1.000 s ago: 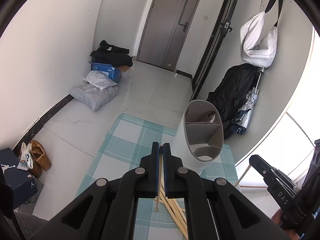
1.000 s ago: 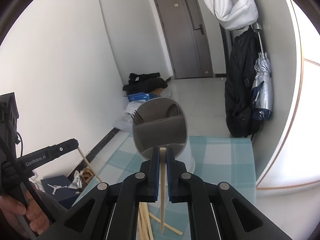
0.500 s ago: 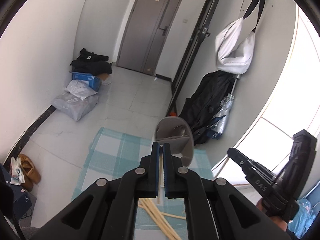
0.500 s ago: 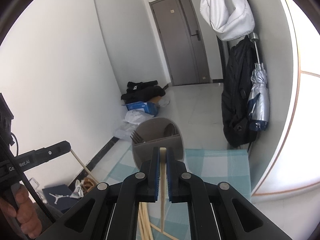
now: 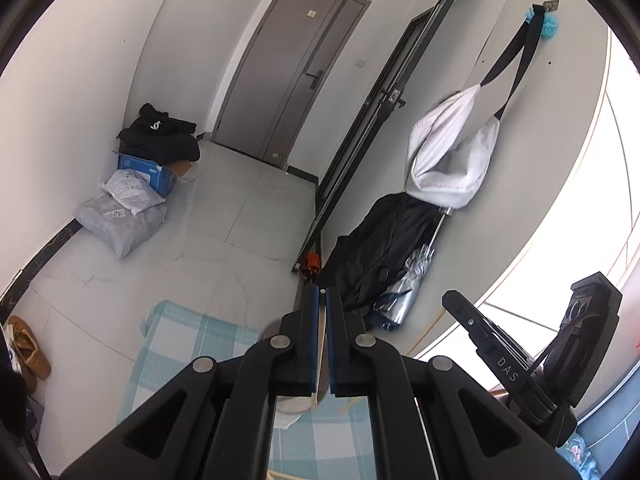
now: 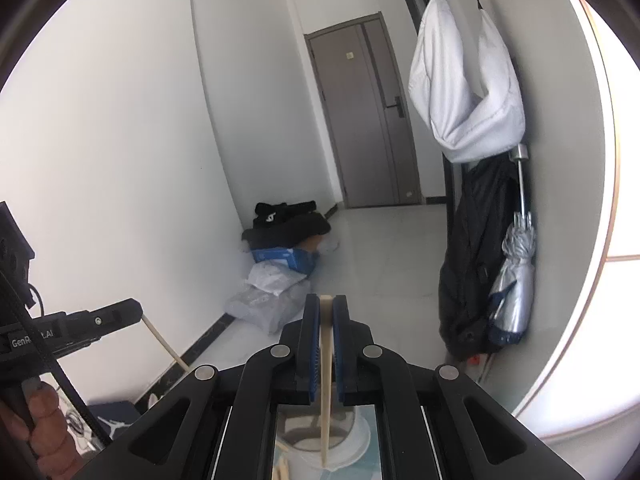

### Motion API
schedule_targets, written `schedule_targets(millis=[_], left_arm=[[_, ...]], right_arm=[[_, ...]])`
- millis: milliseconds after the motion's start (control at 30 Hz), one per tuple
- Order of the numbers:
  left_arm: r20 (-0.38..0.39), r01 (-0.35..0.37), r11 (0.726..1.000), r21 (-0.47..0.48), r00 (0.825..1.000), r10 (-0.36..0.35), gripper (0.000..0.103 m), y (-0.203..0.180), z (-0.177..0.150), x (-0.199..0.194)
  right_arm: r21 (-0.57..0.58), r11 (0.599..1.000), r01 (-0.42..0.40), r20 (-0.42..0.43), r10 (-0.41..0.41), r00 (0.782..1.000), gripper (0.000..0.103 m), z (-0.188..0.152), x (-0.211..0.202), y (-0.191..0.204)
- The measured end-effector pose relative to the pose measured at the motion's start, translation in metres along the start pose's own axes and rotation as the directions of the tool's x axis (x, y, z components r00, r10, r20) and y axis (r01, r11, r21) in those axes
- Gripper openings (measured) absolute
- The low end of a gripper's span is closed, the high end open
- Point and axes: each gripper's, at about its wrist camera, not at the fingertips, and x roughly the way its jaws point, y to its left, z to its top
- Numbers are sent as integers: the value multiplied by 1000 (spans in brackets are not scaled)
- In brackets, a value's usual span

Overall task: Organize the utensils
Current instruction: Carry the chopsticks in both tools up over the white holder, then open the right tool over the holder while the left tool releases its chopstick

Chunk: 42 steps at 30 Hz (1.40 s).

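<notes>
Both tongs were clamped, one chopstick each: left tongs [image 5: 322,300] gripped a chopstick [image 5: 319,360], right tongs [image 6: 326,308] gripped another chopstick [image 6: 325,380] hanging down over the one gray utensil holder [image 6: 320,434] below. The holder stood on the checked cloth [image 5: 188,336] covering the desk.

White plaster walls [image 6: 120,128] enclose a pale glossy tiled floor [image 5: 208,240]. A grey-brown panelled door [image 5: 280,72] stands closed at the far end. Bright daylight pours through a large curved window [image 5: 580,248] on the right.
</notes>
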Motion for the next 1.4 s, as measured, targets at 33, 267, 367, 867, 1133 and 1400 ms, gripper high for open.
schedule_targets(millis=[33,267,367,867,1133,1400], left_arm=[[4,1,1000,-1,1000,-1,0,0,3,3],[-3,6,1000,-13,1000,-6,0,5,25,27],[4,4,999,-35,1000,-4,0,15,32,33],[-63,-52,998,22,997,54,0,33,23,67],[-95,-60,997,48,993,65,0,34,12,81],[-150,-44,997,71,987,54,0,30,4,94]], right_arm=[[-4,1000,-2,8,2,1000,5,7,3,0],[-17,1000,-8,44,8,999,5,39,33,0],[-9,1000,-13,48,13,999,5,45,49,-2],[-55,994,-97,-50,94,994,6,22,119,14],[-49,993,-106,-107,100,989,6,-9,134,10],[-60,989,-134,-142,124,982,6,-20,143,8]])
